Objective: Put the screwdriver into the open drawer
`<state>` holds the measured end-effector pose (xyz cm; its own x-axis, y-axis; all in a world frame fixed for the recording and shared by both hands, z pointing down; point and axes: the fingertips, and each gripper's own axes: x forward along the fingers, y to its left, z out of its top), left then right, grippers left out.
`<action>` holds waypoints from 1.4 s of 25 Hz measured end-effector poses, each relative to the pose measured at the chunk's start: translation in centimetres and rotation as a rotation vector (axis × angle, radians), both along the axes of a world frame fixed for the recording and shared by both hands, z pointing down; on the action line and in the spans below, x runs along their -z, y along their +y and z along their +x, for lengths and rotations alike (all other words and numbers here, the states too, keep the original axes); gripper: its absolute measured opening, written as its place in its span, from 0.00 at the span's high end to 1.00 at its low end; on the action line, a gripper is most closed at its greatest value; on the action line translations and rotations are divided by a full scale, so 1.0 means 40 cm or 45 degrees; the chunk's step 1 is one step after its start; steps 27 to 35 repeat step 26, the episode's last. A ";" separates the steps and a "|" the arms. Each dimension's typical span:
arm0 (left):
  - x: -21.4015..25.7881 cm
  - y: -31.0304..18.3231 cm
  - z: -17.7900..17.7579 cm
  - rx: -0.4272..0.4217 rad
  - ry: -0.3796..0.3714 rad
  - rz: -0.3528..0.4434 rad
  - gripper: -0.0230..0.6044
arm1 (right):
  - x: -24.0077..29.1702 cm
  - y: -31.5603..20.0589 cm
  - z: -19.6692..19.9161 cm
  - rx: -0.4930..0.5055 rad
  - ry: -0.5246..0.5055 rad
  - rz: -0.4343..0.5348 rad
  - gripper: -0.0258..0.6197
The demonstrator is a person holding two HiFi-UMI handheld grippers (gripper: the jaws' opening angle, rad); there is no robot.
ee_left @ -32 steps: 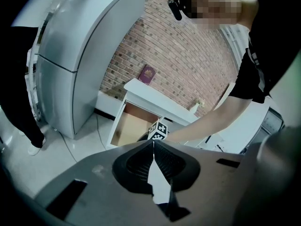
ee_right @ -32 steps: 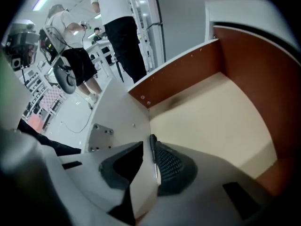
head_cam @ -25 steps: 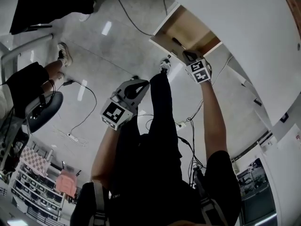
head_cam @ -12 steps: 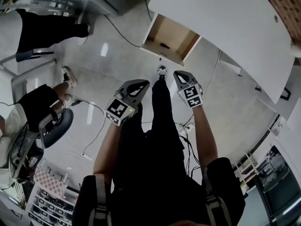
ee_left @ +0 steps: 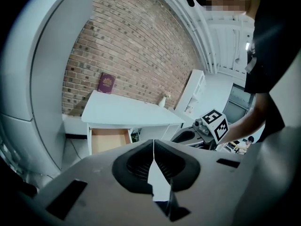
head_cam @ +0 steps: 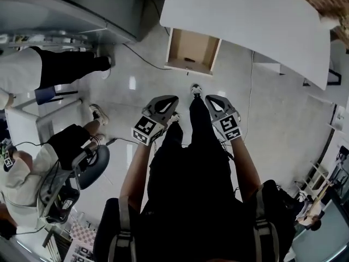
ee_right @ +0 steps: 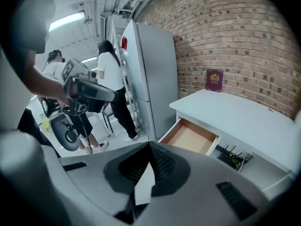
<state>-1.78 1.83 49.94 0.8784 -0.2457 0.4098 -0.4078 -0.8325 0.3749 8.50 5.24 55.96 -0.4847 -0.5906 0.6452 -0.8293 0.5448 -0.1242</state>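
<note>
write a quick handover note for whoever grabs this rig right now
Left tool: shut, empty, held in front of the legs, well back from the desk.
Right tool: shut, empty, alongside it.
Drawer under the white desk stands open. A small dark item lies inside near the front panel, probably the screwdriver, but too small to confirm.
Done: placing looks finished.
Left: check that item up close.
</note>
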 end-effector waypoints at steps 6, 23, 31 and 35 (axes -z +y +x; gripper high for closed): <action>0.048 0.025 0.014 -0.065 0.016 0.034 0.94 | 0.056 0.047 0.017 -0.047 0.020 0.036 0.87; 0.079 0.083 -0.008 -0.096 0.024 0.081 0.94 | 0.136 0.098 -0.009 -0.059 0.064 0.131 0.87; 0.076 0.084 -0.025 -0.083 0.009 0.072 0.94 | 0.145 0.095 -0.014 -0.071 0.055 0.143 0.87; 0.076 0.084 -0.025 -0.083 0.009 0.072 0.94 | 0.145 0.095 -0.014 -0.071 0.055 0.143 0.87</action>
